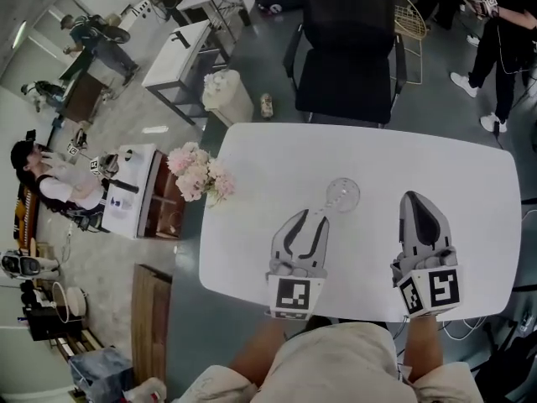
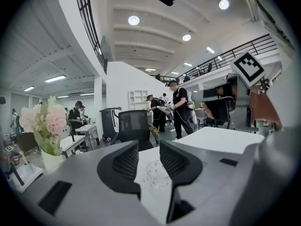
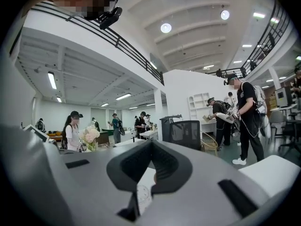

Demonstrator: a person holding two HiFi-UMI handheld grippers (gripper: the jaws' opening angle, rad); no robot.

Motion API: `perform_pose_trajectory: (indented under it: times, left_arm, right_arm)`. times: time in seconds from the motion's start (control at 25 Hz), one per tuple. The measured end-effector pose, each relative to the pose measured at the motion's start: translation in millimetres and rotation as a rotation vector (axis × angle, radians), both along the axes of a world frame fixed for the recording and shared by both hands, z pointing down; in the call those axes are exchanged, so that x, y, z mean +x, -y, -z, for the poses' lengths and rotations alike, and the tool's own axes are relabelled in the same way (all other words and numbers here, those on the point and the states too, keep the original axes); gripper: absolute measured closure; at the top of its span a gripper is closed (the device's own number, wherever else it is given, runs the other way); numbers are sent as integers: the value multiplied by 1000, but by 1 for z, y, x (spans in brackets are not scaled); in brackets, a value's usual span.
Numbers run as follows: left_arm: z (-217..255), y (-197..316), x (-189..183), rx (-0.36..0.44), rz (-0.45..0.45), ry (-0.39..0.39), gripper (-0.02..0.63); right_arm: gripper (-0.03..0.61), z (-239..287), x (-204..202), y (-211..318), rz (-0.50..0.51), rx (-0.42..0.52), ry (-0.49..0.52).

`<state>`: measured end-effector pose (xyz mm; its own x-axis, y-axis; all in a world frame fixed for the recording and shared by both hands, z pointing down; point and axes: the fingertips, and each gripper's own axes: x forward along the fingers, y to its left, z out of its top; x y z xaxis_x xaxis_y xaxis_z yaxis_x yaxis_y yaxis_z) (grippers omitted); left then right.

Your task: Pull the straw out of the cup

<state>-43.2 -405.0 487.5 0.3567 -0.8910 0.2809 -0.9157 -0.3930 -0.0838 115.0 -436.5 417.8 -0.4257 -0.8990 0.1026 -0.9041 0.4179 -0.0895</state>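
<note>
Approach step, nothing gripped yet: left gripper (image 1: 307,222) hangs low over the white table (image 1: 252,162) with its fingers partly spread, pads bare, and the clear cup (image 1: 343,195) sits just beyond the fingertips and a little to their right in the head view. Left gripper view shows that cup (image 2: 156,172) framed in the gap between the two pads but past them, not touched. Right gripper (image 1: 414,201) rests alongside, fingers closed tip to tip on nothing; the cup lies well off to the left of its fingertips and shows only as a faint glint (image 3: 143,192) low in the right gripper view. Straw itself is hard to pick out: a thin clear streak seems to run from the cup toward the left fingertips, but cup and straw are both transparent and I cannot tell which way the straw leans. Judgement: the pull has not begun. Next move probably calls for one set of fingers to steady the cup wall and the other to close narrowly on the straw, then draw along its line; clear plastic is light, so the cup may tip or slide if it is left unheld. Pink flowers (image 1: 197,172) stand far left of both, out of the way
</note>
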Motion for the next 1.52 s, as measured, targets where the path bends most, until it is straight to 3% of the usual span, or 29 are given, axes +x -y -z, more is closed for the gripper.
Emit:
perform_pose_trajectory:
  times: [0.28, 0.72, 1.24, 1.52]
  left_arm:
    - [-49, 24, 7, -112, 16, 41, 445]
    - [-108, 39, 4, -258, 60, 65, 419]
    - [-141, 50, 11, -328, 66, 59, 414]
    - [-145, 56, 14, -330, 65, 45, 448]
  right_arm:
    - [577, -29, 5, 31, 28, -49, 11]
    - [577, -61, -2, 56, 103, -113, 19]
    - [577, -80, 6, 80, 112, -143, 35]
    - [577, -88, 7, 85, 112, -157, 36]
